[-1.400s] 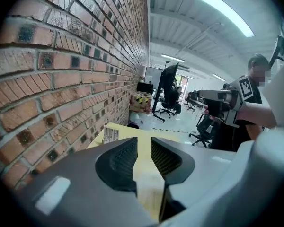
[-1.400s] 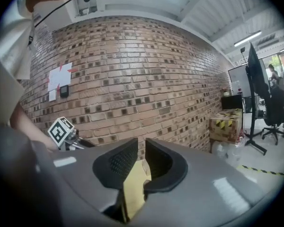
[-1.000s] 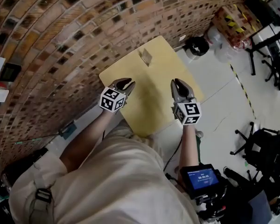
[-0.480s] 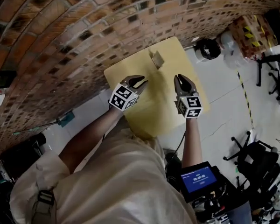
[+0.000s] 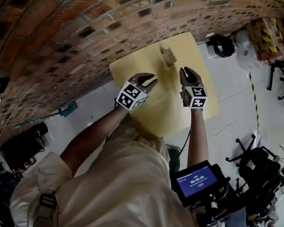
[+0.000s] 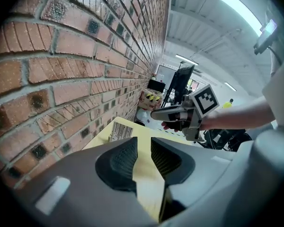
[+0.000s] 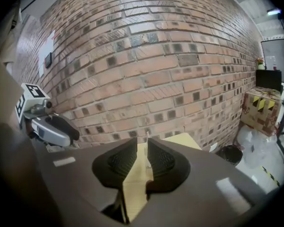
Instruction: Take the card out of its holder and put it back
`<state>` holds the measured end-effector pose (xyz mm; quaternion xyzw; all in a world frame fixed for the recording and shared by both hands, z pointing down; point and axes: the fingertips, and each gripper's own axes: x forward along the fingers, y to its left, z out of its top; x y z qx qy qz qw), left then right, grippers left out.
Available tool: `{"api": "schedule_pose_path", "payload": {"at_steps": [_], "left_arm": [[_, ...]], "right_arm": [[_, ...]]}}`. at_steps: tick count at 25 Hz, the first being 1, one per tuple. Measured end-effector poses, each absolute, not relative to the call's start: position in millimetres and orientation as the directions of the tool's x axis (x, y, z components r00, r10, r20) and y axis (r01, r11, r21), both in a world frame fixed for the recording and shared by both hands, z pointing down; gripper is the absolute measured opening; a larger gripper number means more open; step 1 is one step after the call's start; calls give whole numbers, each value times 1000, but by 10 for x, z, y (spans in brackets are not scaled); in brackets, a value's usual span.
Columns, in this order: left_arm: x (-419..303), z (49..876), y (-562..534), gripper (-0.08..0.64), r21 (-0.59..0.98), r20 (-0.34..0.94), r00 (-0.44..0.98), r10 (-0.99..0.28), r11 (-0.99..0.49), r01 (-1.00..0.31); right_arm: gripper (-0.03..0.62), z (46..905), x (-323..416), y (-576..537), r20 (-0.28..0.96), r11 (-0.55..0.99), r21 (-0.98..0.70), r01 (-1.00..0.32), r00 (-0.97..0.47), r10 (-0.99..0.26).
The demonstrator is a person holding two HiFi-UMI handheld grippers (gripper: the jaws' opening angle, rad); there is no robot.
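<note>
Most likely a lab or workshop hall rather than a home. Bare brick wall (image 5: 75, 37) down one side, pale hard floor (image 5: 227, 79) with a marking line (image 5: 253, 98) across it. Cardboard box (image 5: 270, 37) striped with yellow-and-black hazard tape by the wall, black bin (image 5: 221, 45) and clear plastic bags (image 5: 244, 39) beside it. Black swivel chairs (image 5: 262, 171) standing about, dark screens (image 6: 181, 77) farther down the room. High ceiling with long strip lights (image 6: 240, 11). Plain yellow worktop (image 5: 165, 112) pushed up to the bricks

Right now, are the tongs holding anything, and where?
Nothing is held. Left tongs are apart, empty; right tongs are opening, nothing between them. The card stands untouched on the table.
</note>
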<state>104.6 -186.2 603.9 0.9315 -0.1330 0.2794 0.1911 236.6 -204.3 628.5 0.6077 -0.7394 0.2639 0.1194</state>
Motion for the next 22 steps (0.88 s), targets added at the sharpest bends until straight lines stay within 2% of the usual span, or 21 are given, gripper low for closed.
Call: {"api": "schedule_pose_path", "payload": {"at_steps": [22], "left_arm": [[785, 6274, -1990, 108, 316, 600, 784, -159, -853, -415]], "right_arm": [[74, 7249, 2291, -2490, 602, 90, -271, -958, -242, -761]]}}
